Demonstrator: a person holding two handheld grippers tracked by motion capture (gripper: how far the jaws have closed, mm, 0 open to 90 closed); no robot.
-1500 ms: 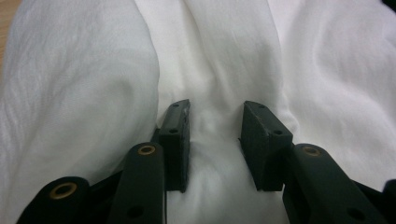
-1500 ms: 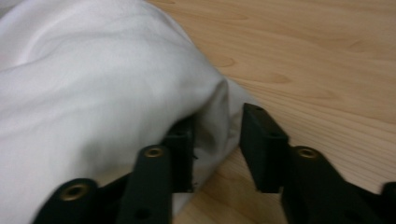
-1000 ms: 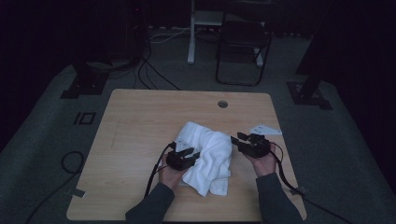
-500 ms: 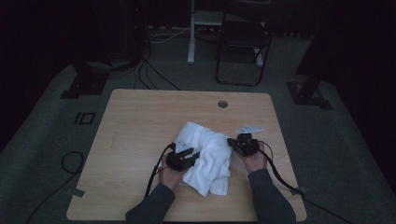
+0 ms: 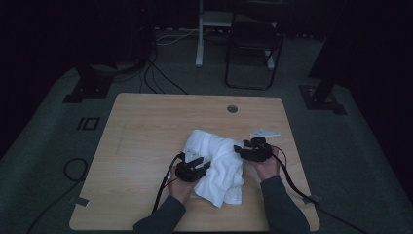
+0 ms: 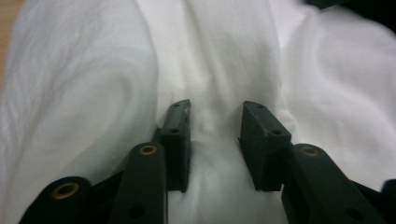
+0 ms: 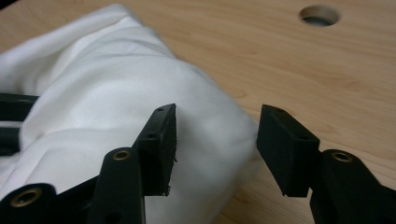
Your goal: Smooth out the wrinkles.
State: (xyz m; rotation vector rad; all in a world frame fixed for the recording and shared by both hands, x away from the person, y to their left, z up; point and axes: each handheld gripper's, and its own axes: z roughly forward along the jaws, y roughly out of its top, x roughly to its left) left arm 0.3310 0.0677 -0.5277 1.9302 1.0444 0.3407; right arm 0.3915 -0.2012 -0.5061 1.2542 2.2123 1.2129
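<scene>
A crumpled white cloth (image 5: 221, 158) lies in the middle of the wooden table (image 5: 146, 136). My left gripper (image 5: 202, 165) rests on the cloth's left side. In the left gripper view (image 6: 215, 109) its jaws stand a little apart with a raised fold of the cloth (image 6: 208, 84) pinched between the pads. My right gripper (image 5: 242, 149) is at the cloth's right edge. Its jaws (image 7: 217, 116) have just been opening and stand wide. A bulge of the cloth (image 7: 201, 135) lies between them against the left pad (image 7: 161, 140), apart from the right pad (image 7: 285, 144).
A round hole (image 5: 232, 108) sits near the table's far edge (image 7: 320, 15). Black cables trail from both grippers over the near edge. A chair (image 5: 253, 39) and stand feet (image 5: 321, 95) are on the dark floor beyond the table.
My right gripper has moved left and down to the cloth's right edge. The left gripper has stayed on the cloth.
</scene>
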